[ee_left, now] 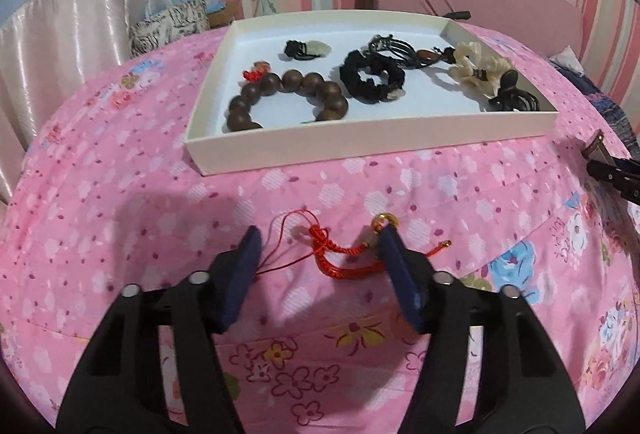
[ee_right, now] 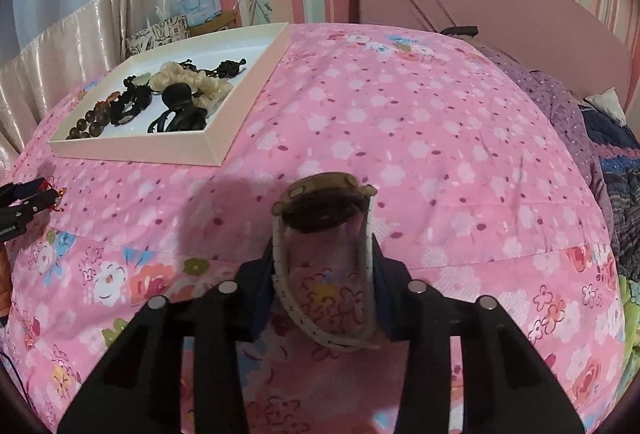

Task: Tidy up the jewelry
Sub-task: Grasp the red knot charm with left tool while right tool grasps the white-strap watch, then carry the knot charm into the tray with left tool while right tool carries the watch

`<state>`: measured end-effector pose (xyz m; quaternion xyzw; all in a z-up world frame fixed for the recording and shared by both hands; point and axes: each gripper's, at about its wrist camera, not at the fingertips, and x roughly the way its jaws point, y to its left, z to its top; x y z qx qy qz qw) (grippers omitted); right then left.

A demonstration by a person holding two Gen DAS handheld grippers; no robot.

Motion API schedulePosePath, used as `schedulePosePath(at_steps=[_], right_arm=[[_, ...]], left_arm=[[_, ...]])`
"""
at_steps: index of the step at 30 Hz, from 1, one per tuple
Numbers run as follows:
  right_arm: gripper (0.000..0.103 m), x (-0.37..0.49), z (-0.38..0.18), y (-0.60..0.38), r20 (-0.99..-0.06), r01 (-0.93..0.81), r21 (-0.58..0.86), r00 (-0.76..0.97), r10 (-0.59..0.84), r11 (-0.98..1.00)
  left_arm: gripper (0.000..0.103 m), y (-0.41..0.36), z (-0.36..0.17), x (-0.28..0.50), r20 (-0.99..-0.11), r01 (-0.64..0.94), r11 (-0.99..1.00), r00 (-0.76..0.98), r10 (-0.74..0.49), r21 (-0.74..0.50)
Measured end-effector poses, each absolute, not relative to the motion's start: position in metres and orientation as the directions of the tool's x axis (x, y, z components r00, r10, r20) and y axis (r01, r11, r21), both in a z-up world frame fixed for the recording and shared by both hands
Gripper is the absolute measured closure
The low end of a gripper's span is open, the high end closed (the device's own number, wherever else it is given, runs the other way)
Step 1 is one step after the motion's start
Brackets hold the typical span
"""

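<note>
The red cord charm [ee_left: 340, 254] lies on the bed [ee_left: 120, 194], between the left gripper [ee_left: 318, 262]'s half-open fingers [ee_left: 244, 274]; the right gripper [ee_right: 324, 274] pinches the watch [ee_right: 324, 210]. Pickup step; next, close, then carry both to the tray [ee_left: 360, 142].

One tray [ee_left: 360, 150]; two scrunchies [ee_left: 372, 80]; one bead bracelet [ee_left: 288, 98].

The only lettering is small white print on the black body of the other hand-held gripper [ee_right: 16, 212], far left of the right hand-held gripper, cut off by the frame edge and too small to read
</note>
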<state>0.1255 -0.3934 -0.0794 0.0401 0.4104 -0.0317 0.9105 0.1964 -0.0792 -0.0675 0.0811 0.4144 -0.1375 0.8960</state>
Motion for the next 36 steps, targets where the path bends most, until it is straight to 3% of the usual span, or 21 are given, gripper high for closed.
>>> schedulePosePath(at_steps=[3, 7, 8, 13, 15, 18, 25, 30, 36], right_arm=[[0.061, 0.125, -0.079, -0.393, -0.750, 0.091, 0.048, 0.661, -0.024, 0.995], [0.061, 0.125, -0.079, -0.396, -0.749, 0.092, 0.065, 0.663, -0.012, 0.994], [0.061, 0.125, -0.079, -0.396, -0.748, 0.093, 0.067, 0.663, -0.011, 0.993], [0.063, 0.125, -0.078, -0.391, -0.747, 0.096, 0.037, 0.664, -0.037, 0.995], [0.070, 0.123, -0.077, -0.389, -0.740, 0.094, 0.026, 0.671, -0.044, 0.995], [0.073, 0.119, -0.073, -0.387, -0.719, 0.091, 0.012, 0.693, -0.054, 0.996], [0.074, 0.117, -0.070, -0.393, -0.705, 0.065, 0.124, 0.708, 0.042, 0.990], [0.074, 0.119, -0.053, -0.377, -0.670, 0.053, 0.177, 0.738, 0.081, 0.983], [0.074, 0.131, 0.012, -0.334, -0.565, -0.021, 0.163, 0.818, 0.110, 0.986]], left_arm=[[0.062, -0.082, -0.070, 0.195, -0.766, 0.328, 0.944, 0.613, -0.194, 0.024], [0.094, -0.086, -0.071, 0.193, -0.762, 0.344, 0.939, 0.614, -0.206, 0.024], [0.097, -0.084, -0.071, 0.193, -0.759, 0.338, 0.941, 0.616, -0.210, 0.015], [0.097, -0.070, -0.068, 0.190, -0.741, 0.311, 0.949, 0.627, -0.239, -0.043], [0.097, -0.069, -0.065, 0.188, -0.728, 0.313, 0.948, 0.638, -0.251, -0.053], [0.097, -0.067, -0.064, 0.186, -0.720, 0.309, 0.950, 0.648, -0.249, -0.050], [0.097, -0.060, -0.054, 0.178, -0.676, 0.269, 0.962, 0.703, -0.223, -0.037], [0.097, -0.061, -0.022, 0.170, -0.629, 0.290, 0.957, 0.743, -0.229, -0.006], [0.097, -0.062, 0.043, 0.185, -0.536, 0.301, 0.954, 0.805, -0.253, 0.002]])
